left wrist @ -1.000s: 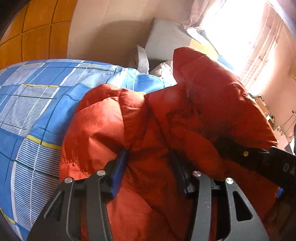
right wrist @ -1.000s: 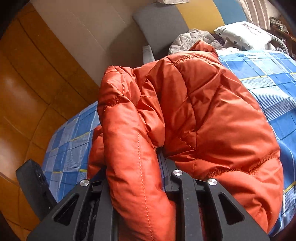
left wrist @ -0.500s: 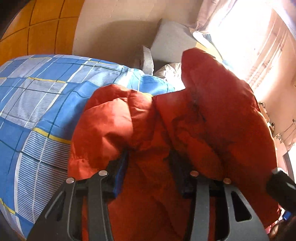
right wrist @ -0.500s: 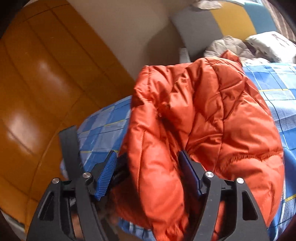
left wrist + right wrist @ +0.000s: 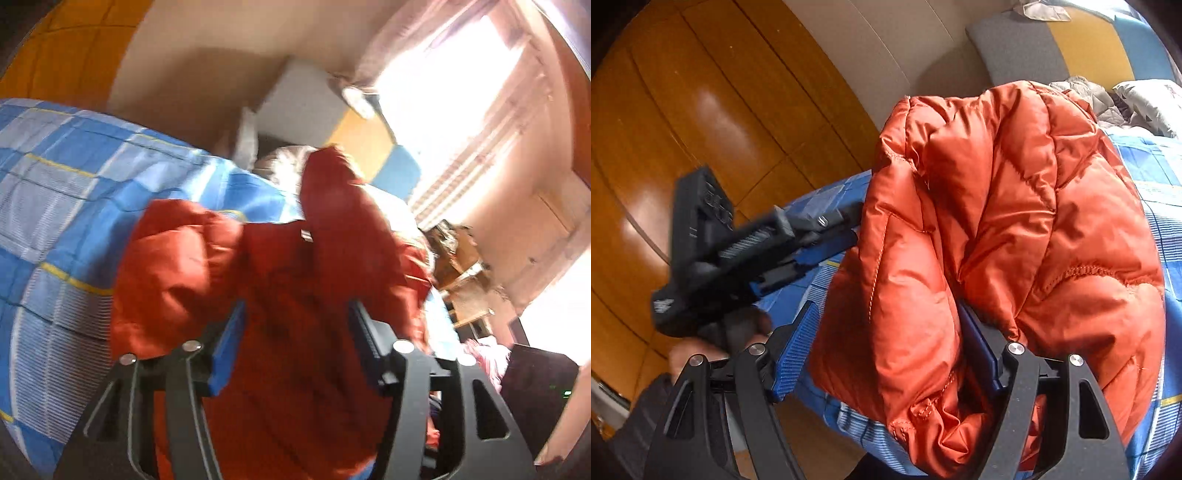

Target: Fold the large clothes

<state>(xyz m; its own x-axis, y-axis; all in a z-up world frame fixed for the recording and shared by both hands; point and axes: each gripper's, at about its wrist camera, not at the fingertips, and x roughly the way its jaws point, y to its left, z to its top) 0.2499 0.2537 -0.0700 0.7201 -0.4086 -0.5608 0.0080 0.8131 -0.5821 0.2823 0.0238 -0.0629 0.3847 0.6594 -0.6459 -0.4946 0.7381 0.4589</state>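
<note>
An orange puffer jacket (image 5: 295, 266) (image 5: 1015, 206) lies bunched on a bed with a blue plaid sheet (image 5: 66, 192). My left gripper (image 5: 297, 310) has its jaws opening; the jacket's fabric sits between the blue pads without being pinched. In the right wrist view the left gripper (image 5: 846, 229) reaches the jacket's left edge, held by a hand (image 5: 701, 350). My right gripper (image 5: 888, 310) is opening too, its jaws wide around a thick fold of the jacket near the bed's edge; the left pad (image 5: 796, 350) stands clear of the fabric.
A wooden wardrobe (image 5: 701, 110) stands left of the bed. Grey, yellow and blue headboard cushions (image 5: 1052, 48) and a pillow (image 5: 1145, 99) are at the bed's far end. A bright window (image 5: 443, 96) and cluttered furniture (image 5: 461, 266) are on the right.
Both grippers' jaws have spread apart and let go of the jacket folds they pinched. The left view has tipped upward and blurred. The right gripper has swung left, bringing the left gripper into sight.
</note>
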